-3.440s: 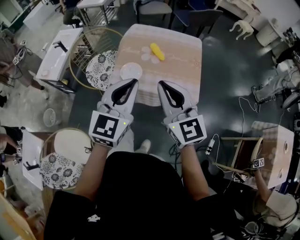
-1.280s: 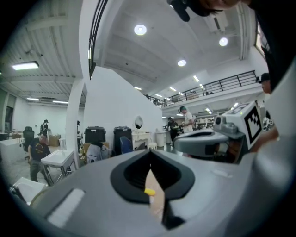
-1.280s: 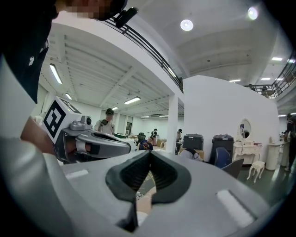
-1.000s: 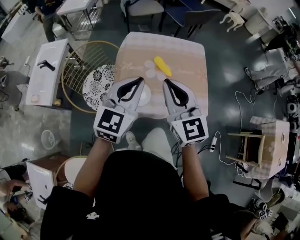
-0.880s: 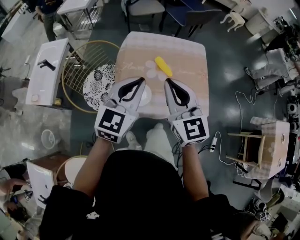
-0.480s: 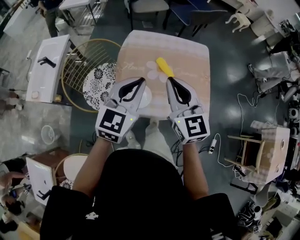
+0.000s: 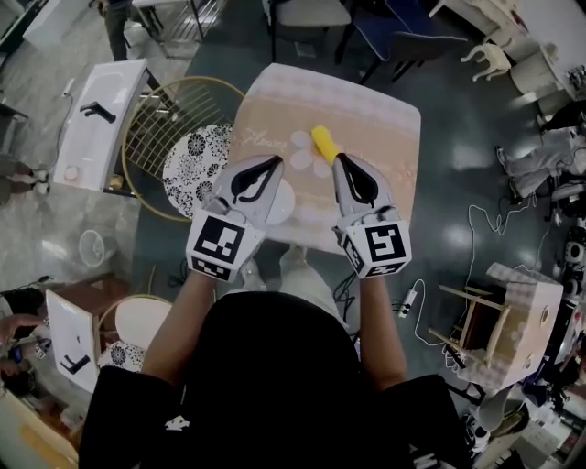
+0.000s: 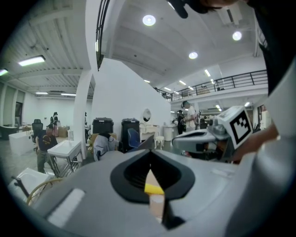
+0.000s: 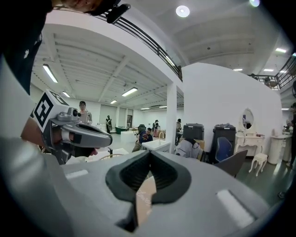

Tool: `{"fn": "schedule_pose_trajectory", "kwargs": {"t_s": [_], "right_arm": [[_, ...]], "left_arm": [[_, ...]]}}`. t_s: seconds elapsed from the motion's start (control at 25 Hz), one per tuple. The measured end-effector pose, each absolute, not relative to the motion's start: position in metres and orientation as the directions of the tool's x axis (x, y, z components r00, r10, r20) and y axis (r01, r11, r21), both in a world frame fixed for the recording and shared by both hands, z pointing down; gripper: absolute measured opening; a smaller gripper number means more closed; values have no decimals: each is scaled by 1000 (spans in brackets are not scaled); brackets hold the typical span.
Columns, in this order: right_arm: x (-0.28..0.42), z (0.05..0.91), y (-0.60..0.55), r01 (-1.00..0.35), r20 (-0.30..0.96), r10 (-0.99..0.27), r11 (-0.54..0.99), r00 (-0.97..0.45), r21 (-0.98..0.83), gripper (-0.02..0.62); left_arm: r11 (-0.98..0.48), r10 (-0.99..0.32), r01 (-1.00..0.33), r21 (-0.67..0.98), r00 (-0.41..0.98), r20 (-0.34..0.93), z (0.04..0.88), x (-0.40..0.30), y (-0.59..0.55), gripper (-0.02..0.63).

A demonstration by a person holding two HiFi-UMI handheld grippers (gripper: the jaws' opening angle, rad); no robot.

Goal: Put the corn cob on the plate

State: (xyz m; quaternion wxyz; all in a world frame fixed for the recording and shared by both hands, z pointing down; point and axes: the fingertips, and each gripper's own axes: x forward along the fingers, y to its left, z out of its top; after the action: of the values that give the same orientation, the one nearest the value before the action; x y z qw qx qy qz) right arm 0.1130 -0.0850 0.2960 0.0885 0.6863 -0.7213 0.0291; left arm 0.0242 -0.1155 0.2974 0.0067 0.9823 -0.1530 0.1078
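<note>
A yellow corn cob (image 7: pixel 322 144) lies on the pink cloth-covered table (image 7: pixel 375 110), on a white flower print. A white plate (image 7: pixel 285 199) sits near the table's front left, half hidden under my left gripper (image 7: pixel 276 161). That gripper is shut and empty, hovering over the plate. My right gripper (image 7: pixel 341 158) is shut and empty too, its tip just short of the corn's near end. In the left gripper view a bit of the corn (image 8: pixel 153 188) shows through the hollow behind the closed jaws. The right gripper view shows only table cloth (image 9: pixel 144 200) there.
A gold wire chair with a patterned cushion (image 7: pixel 190 156) stands left of the table, and a white side table (image 7: pixel 96 110) further left. Chairs (image 7: pixel 311 14) stand beyond the table. A wooden stool (image 7: pixel 499 311) and cables are on the floor at right.
Both grippers have moved forward over the table's front edge, still shut. The right tip has come up close to the corn; the left now covers more of the plate.
</note>
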Motion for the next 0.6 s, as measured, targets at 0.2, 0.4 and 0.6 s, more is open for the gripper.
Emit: {"fn": "schedule_pose_trajectory", "kwargs": {"t_s": [0.2,0.4,0.6], "right_arm": [[132,315,-101,-994,206,-976,89,-73,67,2],[148,336,-116,-987,257,-961,128,-98,102,3],[169,360,-131,-987,295,-948,147,-120,71,3]], "left_arm": [[-941,-334,-339,-20,912,237,305,35,-132,6],[-930,-359,-368,-19,893,271,314,49,-146,6],[-921,-373,-390,-8,873,315,331,63,-157,6]]}}
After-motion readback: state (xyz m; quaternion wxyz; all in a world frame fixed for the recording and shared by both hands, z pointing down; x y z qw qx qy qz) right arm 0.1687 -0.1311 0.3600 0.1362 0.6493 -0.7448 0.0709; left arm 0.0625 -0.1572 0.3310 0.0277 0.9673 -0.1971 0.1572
